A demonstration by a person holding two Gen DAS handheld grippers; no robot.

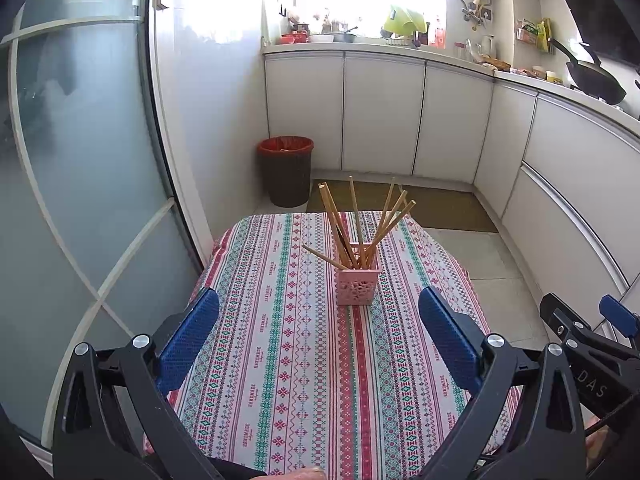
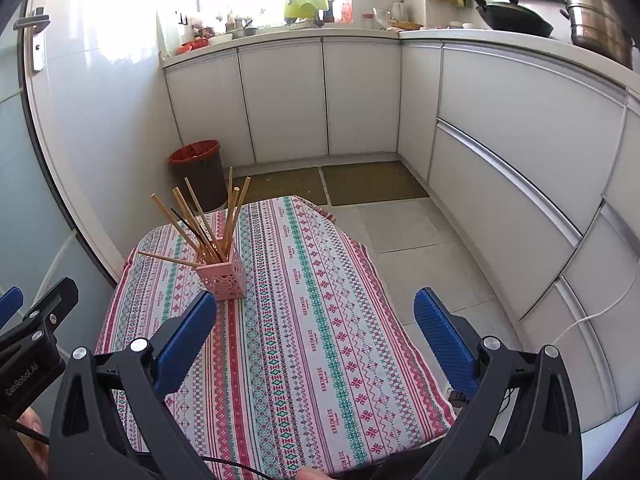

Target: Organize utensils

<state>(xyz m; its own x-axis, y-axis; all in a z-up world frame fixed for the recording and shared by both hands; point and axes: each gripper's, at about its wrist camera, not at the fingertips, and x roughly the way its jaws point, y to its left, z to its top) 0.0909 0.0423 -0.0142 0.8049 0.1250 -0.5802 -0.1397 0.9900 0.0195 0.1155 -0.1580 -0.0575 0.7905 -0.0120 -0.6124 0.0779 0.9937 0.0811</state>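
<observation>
A pink perforated holder stands on the patterned tablecloth near the middle of the small table. Several wooden chopsticks stand in it, fanned out; one leans low to the left. My left gripper is open and empty, held above the near part of the table, short of the holder. In the right wrist view the holder sits left of centre with the chopsticks in it. My right gripper is open and empty, to the right of the holder.
A dark bin with a red liner stands on the floor beyond the table. White cabinets run along the back and right, with a wok on the counter. A frosted glass door is at the left. Brown mats lie on the floor.
</observation>
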